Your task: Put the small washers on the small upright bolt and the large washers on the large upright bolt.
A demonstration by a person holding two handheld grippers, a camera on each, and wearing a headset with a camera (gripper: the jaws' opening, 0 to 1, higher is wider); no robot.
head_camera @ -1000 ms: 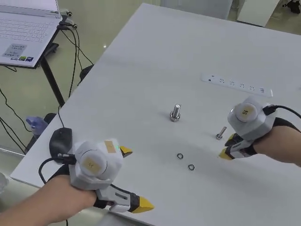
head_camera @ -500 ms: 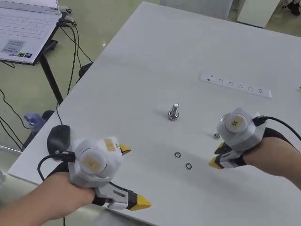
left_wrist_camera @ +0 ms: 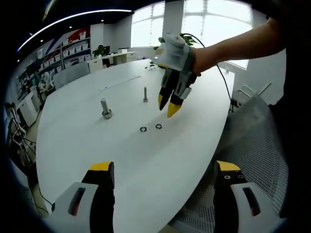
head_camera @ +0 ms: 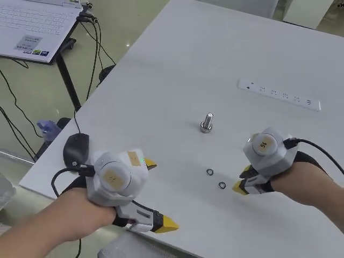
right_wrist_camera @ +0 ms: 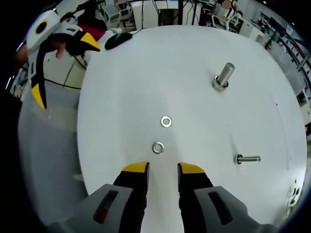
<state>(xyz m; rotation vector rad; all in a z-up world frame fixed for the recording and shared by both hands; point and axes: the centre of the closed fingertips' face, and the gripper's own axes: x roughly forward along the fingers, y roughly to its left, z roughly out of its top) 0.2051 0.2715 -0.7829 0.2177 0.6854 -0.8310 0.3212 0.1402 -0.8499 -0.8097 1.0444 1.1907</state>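
Right gripper, white-bodied with yellow-tipped black jaws, points steeply down at the white tabletop; its jaws stand a narrow gap apart with nothing between them. Just ahead of its left tip lies a flat silver metal ring washer; a second washer lies just beyond, apart from the first. The right hand grips the housing from behind, its forearm entering from the right edge of the head view, where it is cut off. Left gripper, of the same make, hangs over the table's near edge, well apart from the washers, jaws spread wide and empty; the left hand wraps its housing, forearm cut off at the lower left. The large upright silver bolt stands beyond the washers near mid-table. The small upright silver bolt stands apart from it, nearer the right gripper, whose housing stands in front of it in the head view. Whether the washers are the small or the large kind is too fine to make out.
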